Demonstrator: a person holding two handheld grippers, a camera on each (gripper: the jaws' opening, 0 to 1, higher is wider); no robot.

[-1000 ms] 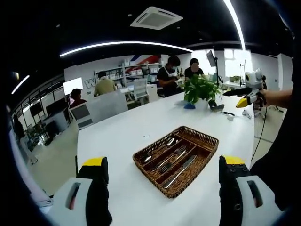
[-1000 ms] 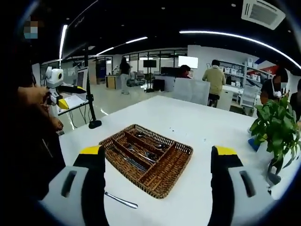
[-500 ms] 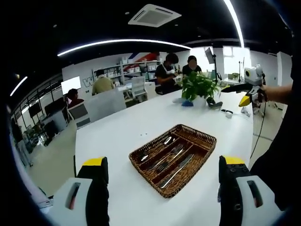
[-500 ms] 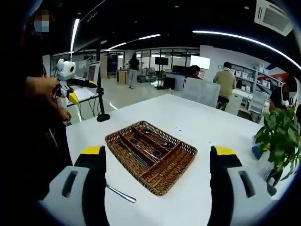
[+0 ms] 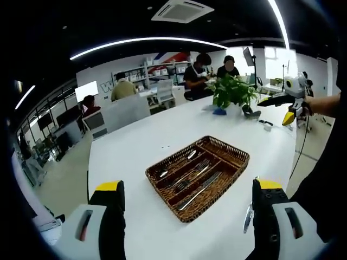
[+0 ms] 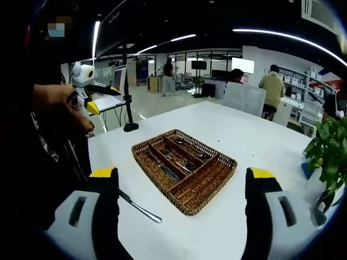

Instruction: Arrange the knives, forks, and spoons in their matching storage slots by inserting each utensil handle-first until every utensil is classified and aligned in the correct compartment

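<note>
both claws apparently nearer basket (image 5: 198, 176)

Woven wicker tray (image 5: 230, 181) — shiny metal cutlery (image 5: 198, 191)

No brand, label or number can be read. The only lettering is a large dark "W" on the far white wall (image 5: 108, 81), upper left of the left gripper view; the letters after it are hidden.

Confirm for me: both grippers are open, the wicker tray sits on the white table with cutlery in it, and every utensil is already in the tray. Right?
Not quite. One utensil lies loose on the white table, beside the wicker tray, as the right gripper view shows. The rest stands: both grippers are open and the tray holds cutlery.
</note>
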